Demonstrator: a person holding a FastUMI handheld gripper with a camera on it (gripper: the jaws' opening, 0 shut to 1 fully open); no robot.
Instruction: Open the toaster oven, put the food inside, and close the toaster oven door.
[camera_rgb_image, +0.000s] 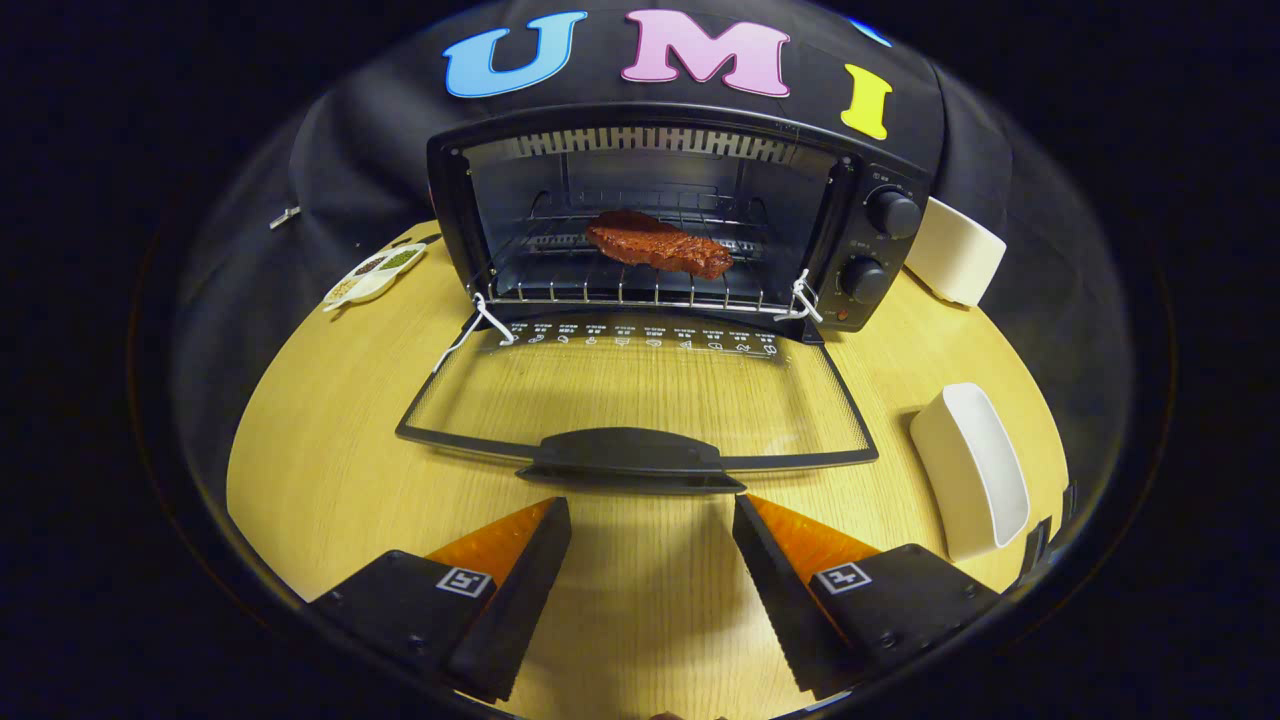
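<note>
A black toaster oven (880, 180) stands at the far side of the wooden table, beyond my fingers. Its glass door (640, 395) hangs fully down and lies flat, with the dark handle (632, 458) just ahead of my fingertips. A brown piece of meat (658, 245) rests on the wire rack (560, 285) inside the oven. My gripper (652, 505) is open, low over the table, with nothing between its fingers. The fingers sit a short way back from the handle, not touching it.
A white rectangular dish (972, 470) lies on the table to the right of the door. Another white container (955, 252) stands beside the oven's knob panel. A small white tray with seasonings (375, 273) sits left of the oven.
</note>
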